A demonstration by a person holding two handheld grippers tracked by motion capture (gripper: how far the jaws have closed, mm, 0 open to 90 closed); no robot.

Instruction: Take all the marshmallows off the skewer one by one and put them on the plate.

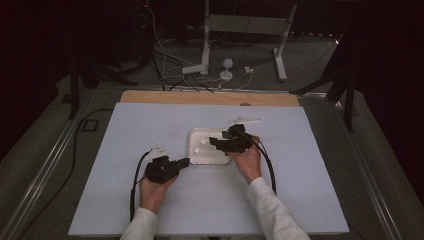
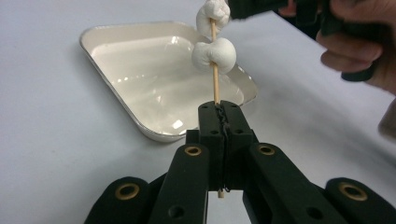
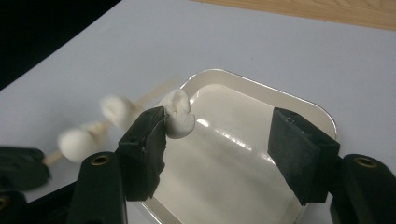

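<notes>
A shallow white tray (image 1: 192, 134) (image 2: 116, 93) (image 3: 308, 109) lies mid-table. My left gripper (image 1: 185, 161) (image 2: 219, 109) is shut on a thin wooden skewer (image 2: 215, 86) that points up over the tray. Two white marshmallows (image 2: 215, 53) are threaded on it, the upper one (image 2: 212, 14) right beside the right gripper (image 2: 252, 5). My right gripper (image 1: 213, 142) (image 3: 219, 126) hangs open over the tray. A marshmallow (image 3: 177, 114) touches the tip of its left finger (image 3: 144, 144). The skewer and other marshmallows (image 3: 114, 109) look blurred there.
The tray sits on a pale board (image 1: 150, 200) covering the table, with a bare wooden strip (image 1: 210, 97) along its far edge. Beyond that, a white stand (image 1: 280, 50) and loose cables (image 1: 170, 65) lie on the dark floor. Room remains on the board all around the tray.
</notes>
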